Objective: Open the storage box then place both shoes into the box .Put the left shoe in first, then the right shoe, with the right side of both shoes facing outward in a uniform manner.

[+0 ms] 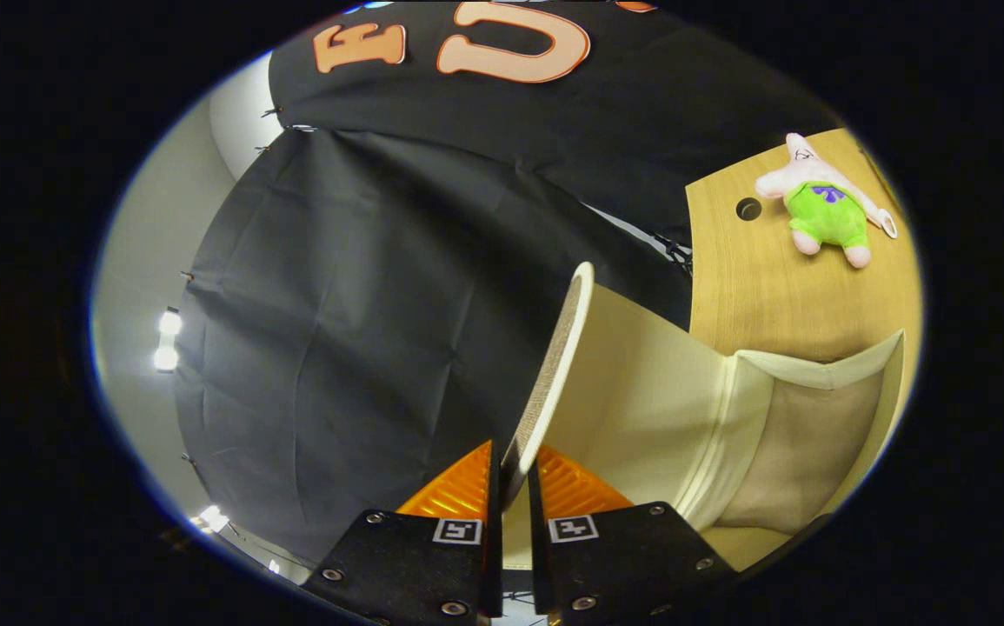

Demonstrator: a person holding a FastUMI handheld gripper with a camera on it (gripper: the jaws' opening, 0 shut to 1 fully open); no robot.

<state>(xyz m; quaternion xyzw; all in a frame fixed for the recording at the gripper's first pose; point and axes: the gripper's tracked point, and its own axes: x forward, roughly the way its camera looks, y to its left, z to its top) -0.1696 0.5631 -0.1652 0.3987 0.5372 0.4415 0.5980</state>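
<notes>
Clamped on the edge of the lid (pixel 558 365), the tool (pixel 515 474) has both fingers pressed against that thin panel, one on each face. From there the lid rises tilted, its speckled edge turned toward the dark booth wall (pixel 362 304) and its cream inner face turned toward the storage box (pixel 780 435). This cream box stands open on the wooden worktop (pixel 771 296), its beige lining showing inside. Beyond it, near the worktop's far edge, a pink and green plush toy (pixel 823 209) lies beside a round cable hole (pixel 748 209).
</notes>
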